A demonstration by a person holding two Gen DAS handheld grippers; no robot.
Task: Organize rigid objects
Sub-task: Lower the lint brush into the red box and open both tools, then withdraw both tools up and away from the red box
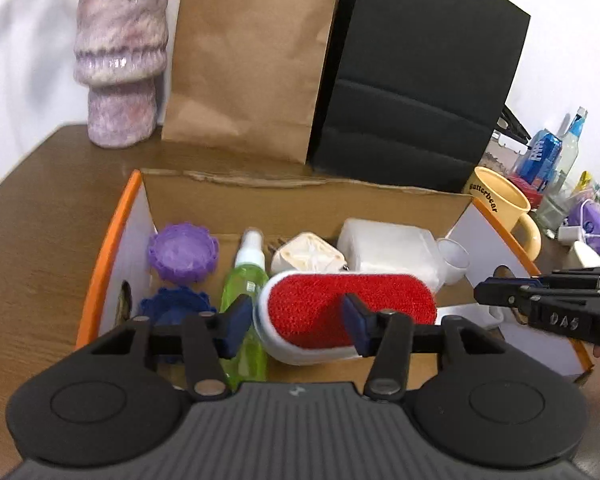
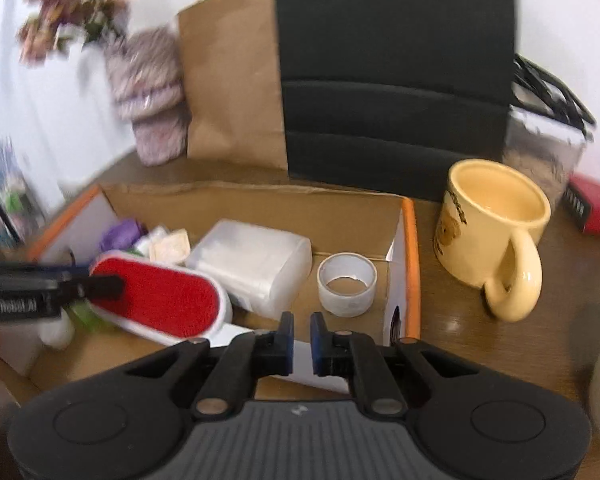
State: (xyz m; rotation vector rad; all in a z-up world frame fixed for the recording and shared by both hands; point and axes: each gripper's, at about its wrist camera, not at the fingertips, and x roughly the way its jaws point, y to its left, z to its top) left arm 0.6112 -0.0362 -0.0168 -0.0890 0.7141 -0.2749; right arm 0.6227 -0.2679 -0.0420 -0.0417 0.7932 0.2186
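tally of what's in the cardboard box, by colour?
Purple: 1, lid
Blue: 1, lid
Green: 1, spray bottle
Red: 1, brush
Cream: 1, square piece
White or clear: 2, container, tape roll
Total: 7

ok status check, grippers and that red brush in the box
Left gripper straddling red lint brush, pads not seen pressing. Right gripper shut on the brush's white handle. Green spray bottle tight beside brush.
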